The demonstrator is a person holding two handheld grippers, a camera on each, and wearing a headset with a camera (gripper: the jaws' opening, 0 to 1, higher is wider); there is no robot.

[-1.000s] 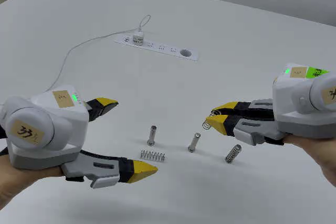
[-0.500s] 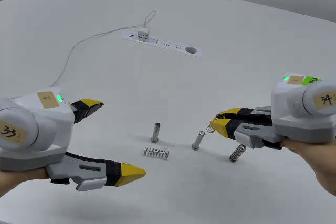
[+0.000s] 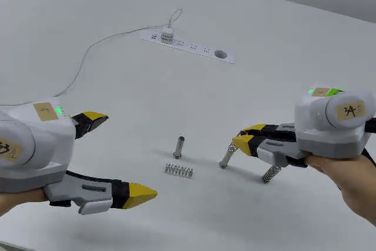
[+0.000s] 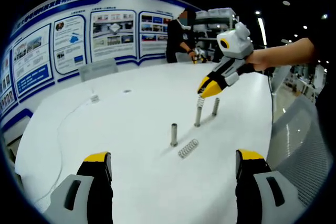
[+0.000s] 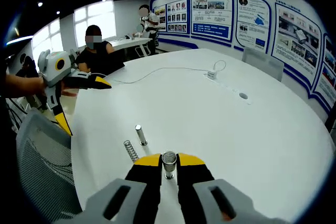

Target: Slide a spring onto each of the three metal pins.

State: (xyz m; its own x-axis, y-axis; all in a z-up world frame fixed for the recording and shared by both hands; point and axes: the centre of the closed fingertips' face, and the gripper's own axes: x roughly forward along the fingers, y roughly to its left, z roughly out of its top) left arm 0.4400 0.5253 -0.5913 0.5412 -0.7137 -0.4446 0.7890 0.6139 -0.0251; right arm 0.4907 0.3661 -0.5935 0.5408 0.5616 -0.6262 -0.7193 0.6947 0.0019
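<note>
The small silver coil spring [image 4: 200, 100] sits right over the top of the middle pin [image 4: 198, 117], a short silver metal post. The pin stands up on the white bench [image 3: 147, 104]. The spring hangs down over it, so the two make one line, top to bottom. I cannot tell if the spring's bottom ring is over the tip of the pin yet.

My right gripper [image 3: 239, 140] has its yellow-tipped jaws squeezed together on the top part of that spring. In the right gripper view I see the spring's round end between them. I think the next move has to go straight down along the pin, not to the side. If the spring tips over, it may catch on the pin's edge or bend.

Just to the right is the pin with a spring on it [image 3: 271, 173], so that one looks done. To the left is the bare pin [image 3: 179, 147], standing up with nothing on it. Near it, on my side, the loose spring [image 3: 178, 170] lies flat on the bench, with its long side going left to right.

My left gripper [image 3: 119, 156] is the nearer one to those two things. Its jaws are wide apart, and it holds nothing. It hangs over the bench, off to the left of them.
</note>
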